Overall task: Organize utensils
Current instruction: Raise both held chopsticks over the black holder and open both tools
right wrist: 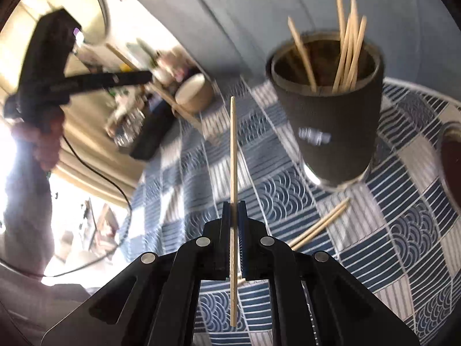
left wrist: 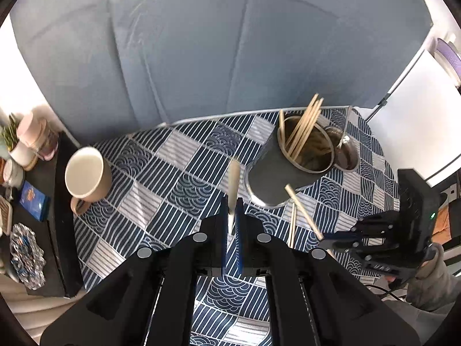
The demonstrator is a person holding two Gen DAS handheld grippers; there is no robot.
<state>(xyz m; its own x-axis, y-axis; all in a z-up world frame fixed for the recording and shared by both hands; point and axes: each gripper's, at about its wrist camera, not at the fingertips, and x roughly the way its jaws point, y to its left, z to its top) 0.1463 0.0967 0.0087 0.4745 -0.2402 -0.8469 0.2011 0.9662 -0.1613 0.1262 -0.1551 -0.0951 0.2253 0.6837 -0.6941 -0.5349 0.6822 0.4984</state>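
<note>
My left gripper (left wrist: 232, 206) is shut on a pale wooden chopstick (left wrist: 234, 181) that sticks up past its tips. To its right stands a dark holder cup (left wrist: 276, 170) with several chopsticks in it. The right gripper (left wrist: 325, 240) shows there at the right, above the cloth, pinching another chopstick (left wrist: 302, 210). In the right wrist view my right gripper (right wrist: 234, 207) is shut on that chopstick (right wrist: 233, 150), which runs straight along the fingers. The holder cup (right wrist: 328, 115) is ahead to the right. Two chopsticks (right wrist: 319, 225) lie on the cloth below the cup. The left gripper (right wrist: 145, 77) appears blurred at upper left.
A blue and white patterned cloth (left wrist: 173, 173) covers the table. A beige mug (left wrist: 86, 176) stands at the left, a steel pot (left wrist: 345, 150) behind the holder cup. A dark tray (left wrist: 34, 201) with jars and packets lies along the left edge. A grey sofa (left wrist: 201, 43) rises behind.
</note>
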